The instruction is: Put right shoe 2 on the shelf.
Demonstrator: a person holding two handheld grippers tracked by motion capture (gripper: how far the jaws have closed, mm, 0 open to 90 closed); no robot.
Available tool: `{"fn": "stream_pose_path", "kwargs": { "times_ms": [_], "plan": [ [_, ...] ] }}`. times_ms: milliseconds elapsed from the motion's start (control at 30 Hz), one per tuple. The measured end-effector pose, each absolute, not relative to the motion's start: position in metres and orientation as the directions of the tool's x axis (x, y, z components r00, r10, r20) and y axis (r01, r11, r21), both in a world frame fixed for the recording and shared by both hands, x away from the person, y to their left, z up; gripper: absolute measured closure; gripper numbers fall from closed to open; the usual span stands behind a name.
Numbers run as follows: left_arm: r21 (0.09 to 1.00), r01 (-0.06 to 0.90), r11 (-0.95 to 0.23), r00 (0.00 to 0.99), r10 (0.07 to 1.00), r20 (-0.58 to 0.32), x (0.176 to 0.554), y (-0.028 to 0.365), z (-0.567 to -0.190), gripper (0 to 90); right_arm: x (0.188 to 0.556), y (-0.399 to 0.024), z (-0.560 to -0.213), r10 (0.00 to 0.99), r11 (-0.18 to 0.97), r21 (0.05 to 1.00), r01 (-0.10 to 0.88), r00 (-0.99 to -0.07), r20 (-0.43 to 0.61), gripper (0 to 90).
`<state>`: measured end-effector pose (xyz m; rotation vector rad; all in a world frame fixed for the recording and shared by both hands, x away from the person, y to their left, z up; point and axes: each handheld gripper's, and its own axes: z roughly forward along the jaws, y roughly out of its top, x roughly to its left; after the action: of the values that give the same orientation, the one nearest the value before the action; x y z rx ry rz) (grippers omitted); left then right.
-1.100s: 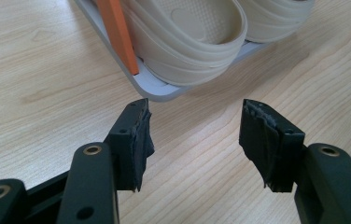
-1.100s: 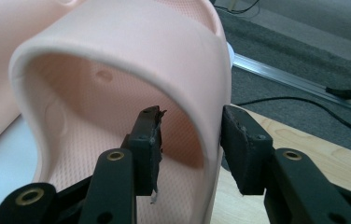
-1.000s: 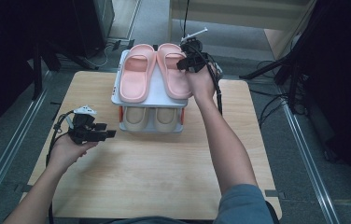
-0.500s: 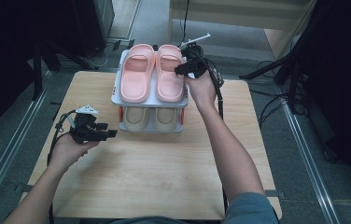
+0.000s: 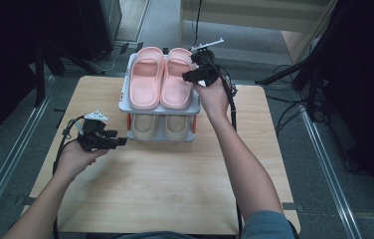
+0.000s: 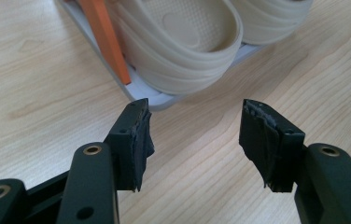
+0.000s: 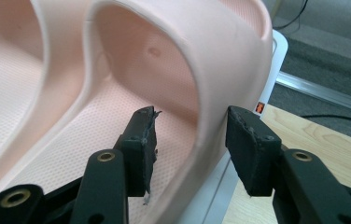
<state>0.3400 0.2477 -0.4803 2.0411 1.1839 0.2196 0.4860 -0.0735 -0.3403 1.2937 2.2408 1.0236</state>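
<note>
A grey two-shelf rack (image 5: 124,105) stands at the table's far middle. Two pink slippers (image 5: 145,79) (image 5: 175,84) lie on its top shelf, and two beige slippers (image 5: 146,127) lie below. My right gripper (image 5: 189,77) is at the right pink slipper's far right edge. Its jaws straddle that slipper's side wall (image 7: 211,93) and have just been opening; the right gripper (image 7: 192,114) is open, its left pad clear of the wall. My left gripper (image 5: 120,143) hovers open and empty over the wood, left of the rack's front corner (image 6: 150,95), facing a beige slipper (image 6: 187,42).
An orange post (image 6: 103,37) holds up the rack's corner. The wooden table (image 5: 175,189) stretches bare in front of the rack. Cables (image 5: 294,109) and metal rails (image 5: 6,169) lie on the floor around the table.
My right gripper has shifted slightly left and nearer along the right pink slipper, which now lies straighter beside its pair. The left hand has stayed where it was.
</note>
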Motion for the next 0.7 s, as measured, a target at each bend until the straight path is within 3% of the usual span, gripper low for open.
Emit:
{"fn": "stream_pose_path", "kwargs": {
  "times_ms": [700],
  "plan": [
    [0.680, 0.668, -0.302, 0.578, 0.786, -0.219, 0.355, 0.236, -0.480, 43.1, 0.435, -0.114, -0.338, 0.785, 0.299, 0.803, 0.515, -0.612, 0.100, 58.9]
  ]
}}
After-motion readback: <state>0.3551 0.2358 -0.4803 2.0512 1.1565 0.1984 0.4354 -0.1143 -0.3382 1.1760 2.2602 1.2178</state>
